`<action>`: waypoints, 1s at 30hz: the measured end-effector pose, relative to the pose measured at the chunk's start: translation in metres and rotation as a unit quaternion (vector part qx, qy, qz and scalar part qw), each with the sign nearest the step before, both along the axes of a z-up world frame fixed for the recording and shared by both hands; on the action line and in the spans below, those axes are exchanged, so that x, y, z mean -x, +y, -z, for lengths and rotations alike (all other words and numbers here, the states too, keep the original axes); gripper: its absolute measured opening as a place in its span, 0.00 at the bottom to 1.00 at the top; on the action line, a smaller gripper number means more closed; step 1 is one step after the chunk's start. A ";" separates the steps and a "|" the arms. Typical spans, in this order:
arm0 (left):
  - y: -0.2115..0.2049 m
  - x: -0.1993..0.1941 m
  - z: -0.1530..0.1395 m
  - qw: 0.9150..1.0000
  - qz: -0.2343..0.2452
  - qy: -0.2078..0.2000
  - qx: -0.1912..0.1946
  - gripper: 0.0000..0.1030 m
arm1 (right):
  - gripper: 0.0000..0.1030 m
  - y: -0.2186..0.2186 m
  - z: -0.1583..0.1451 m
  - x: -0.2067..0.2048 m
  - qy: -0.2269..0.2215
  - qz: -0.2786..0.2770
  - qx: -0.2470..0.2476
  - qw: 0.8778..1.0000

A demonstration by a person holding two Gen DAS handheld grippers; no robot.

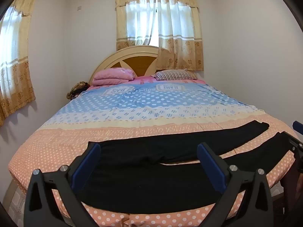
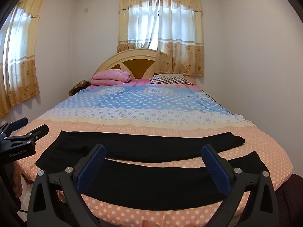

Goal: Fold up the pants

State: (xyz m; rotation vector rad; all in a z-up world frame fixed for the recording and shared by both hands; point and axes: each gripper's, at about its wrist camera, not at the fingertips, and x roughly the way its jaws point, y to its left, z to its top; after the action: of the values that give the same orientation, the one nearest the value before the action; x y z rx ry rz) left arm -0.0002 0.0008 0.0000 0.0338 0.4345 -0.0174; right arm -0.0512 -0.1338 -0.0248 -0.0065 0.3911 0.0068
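Observation:
Black pants (image 1: 151,179) lie flat across the foot of the bed, waist to the left, the two legs spread apart toward the right. In the right wrist view the pants (image 2: 151,181) show both legs with a strip of bedspread between them. My left gripper (image 1: 149,152) hovers open above the waist and hip area, nothing between its blue pads. My right gripper (image 2: 153,154) hangs open above the legs, also holding nothing. The left gripper (image 2: 24,130) shows at the left edge of the right wrist view; the right gripper (image 1: 295,141) peeks in at the right edge of the left wrist view.
The bed (image 1: 56,141) has a bedspread with peach dots near me and blue dots further up. A folded pink blanket (image 1: 113,75) and a striped pillow (image 1: 176,75) rest by the headboard. Curtained windows stand behind and to the left. White walls close in on both sides.

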 end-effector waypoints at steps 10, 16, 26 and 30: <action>-0.001 0.000 0.000 1.000 0.001 0.001 -0.007 1.00 | 0.99 0.003 0.001 0.000 0.000 0.000 0.002 1.000; -0.004 -0.001 0.002 1.000 0.001 0.002 -0.006 1.00 | 0.99 0.003 0.001 0.000 0.001 0.000 0.003 1.000; -0.006 -0.001 0.004 1.000 0.001 0.001 -0.008 1.00 | 0.99 0.004 0.003 -0.001 0.002 -0.001 0.004 1.000; -0.006 -0.001 0.003 1.000 0.000 0.001 -0.009 1.00 | 0.99 0.006 0.005 0.000 0.002 -0.001 0.004 1.000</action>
State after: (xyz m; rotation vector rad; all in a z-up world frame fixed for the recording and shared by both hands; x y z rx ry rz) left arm 0.0009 -0.0050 -0.0033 0.0510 0.4366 -0.0140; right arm -0.0511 -0.1275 -0.0294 -0.0149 0.3960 0.0081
